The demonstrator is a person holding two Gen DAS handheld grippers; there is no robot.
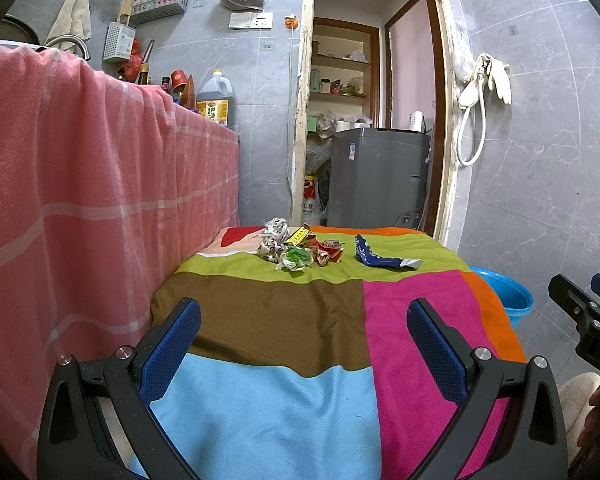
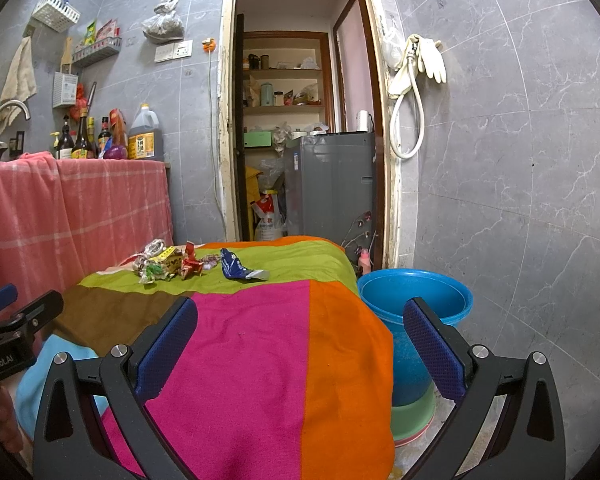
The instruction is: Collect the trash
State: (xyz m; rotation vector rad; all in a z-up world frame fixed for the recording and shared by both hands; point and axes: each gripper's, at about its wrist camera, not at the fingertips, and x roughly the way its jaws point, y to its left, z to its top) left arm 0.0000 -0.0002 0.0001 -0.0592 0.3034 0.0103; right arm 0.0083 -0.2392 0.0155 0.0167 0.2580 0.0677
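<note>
At the far left a pink checked cloth [image 1: 80,184] drapes a counter and hides whatever stands beneath it; only the top of a tap [image 1: 70,42] shows above its edge in the left wrist view, and the print on the bottles [image 2: 84,140] and the big oil jug [image 2: 145,136] on that counter is too small to read. The left gripper [image 1: 304,340] hangs over the near end of a low table covered by a patchwork cloth [image 1: 268,320], its blue-padded fingers [image 1: 172,348] spread wide with nothing between them. The trash sits well beyond those fingertips at the far end of the cloth, on the green patch — a heap of crumpled wrappers [image 1: 296,248] so tangled that single pieces are hard to tell apart, and just right of it, apart from the heap, a flattened blue wrapper [image 1: 380,257] with a silver end. The right gripper [image 2: 300,340] is likewise splayed and empty, over the pink and orange patches, the trash far ahead of it and to its left. Each gripper shows only partly, cut off at the edge of the other's view. Beside the table's right edge stands a blue bucket [image 2: 416,300], its lower part hidden behind the right finger. Beyond, grey marbled tile walls [image 2: 520,200], an open doorway with shelves and a grey washing machine [image 1: 376,176], and gloves [image 2: 430,60] hanging by the door frame.
</note>
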